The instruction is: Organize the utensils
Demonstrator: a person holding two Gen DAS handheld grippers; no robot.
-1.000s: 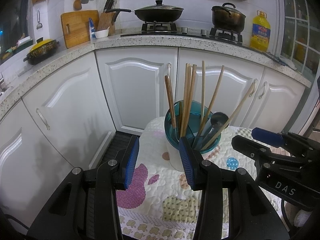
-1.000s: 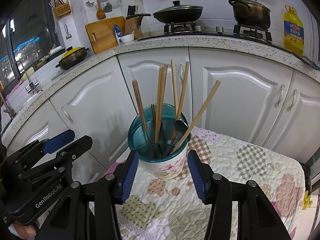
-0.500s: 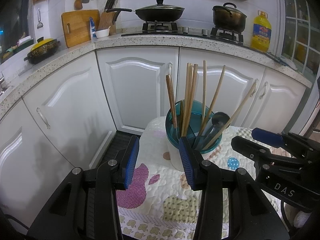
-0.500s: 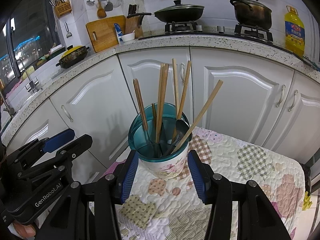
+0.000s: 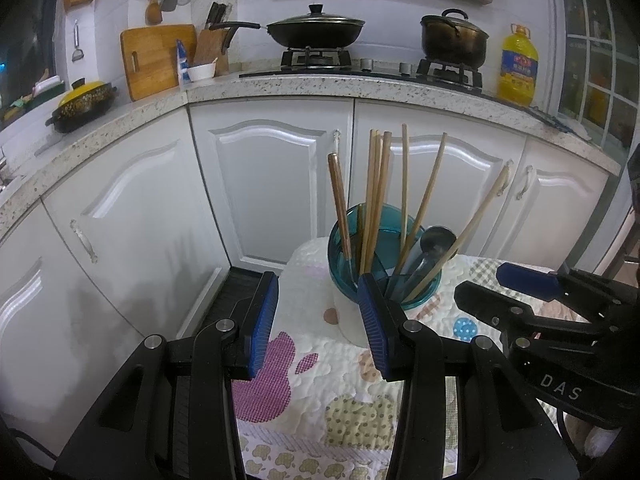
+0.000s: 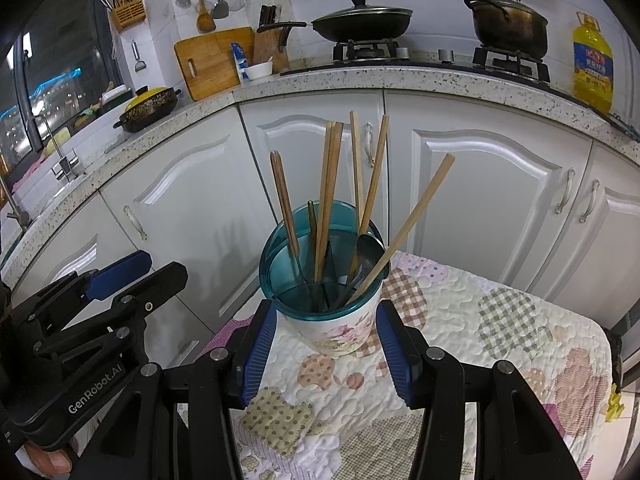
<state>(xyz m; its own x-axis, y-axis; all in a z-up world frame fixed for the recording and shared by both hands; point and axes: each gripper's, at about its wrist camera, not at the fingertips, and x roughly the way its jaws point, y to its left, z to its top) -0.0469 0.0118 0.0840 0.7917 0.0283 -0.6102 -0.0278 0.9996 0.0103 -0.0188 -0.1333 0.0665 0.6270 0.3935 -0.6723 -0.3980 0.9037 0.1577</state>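
Cabinets: we see white panelled doors [image 6: 480,200] under a speckled stone counter [image 5: 360,90], filling the background of both views.
Table cover: a quilted patchwork cloth [image 6: 500,344] covers the small table in front of the cabinets.
Utensil holder: a floral white cup with a teal insert [image 6: 326,280] stands upright on the cloth near its far left corner.
Left gripper: we see the left gripper [image 5: 320,320] with its blue pads apart and nothing between them; it hovers just left of the holder, its right pad overlapping the holder's lower left side in this view, contact unclear.
Right gripper: the right gripper [image 6: 326,354] is spread, its pads flanking the holder's base from the near side; we cannot tell whether they touch it.
Chopsticks: wooden chopsticks [image 6: 330,200] stand in the holder, leaning in several directions.
Spoon: a dark metal spoon [image 5: 434,242] rests bowl-up among them.
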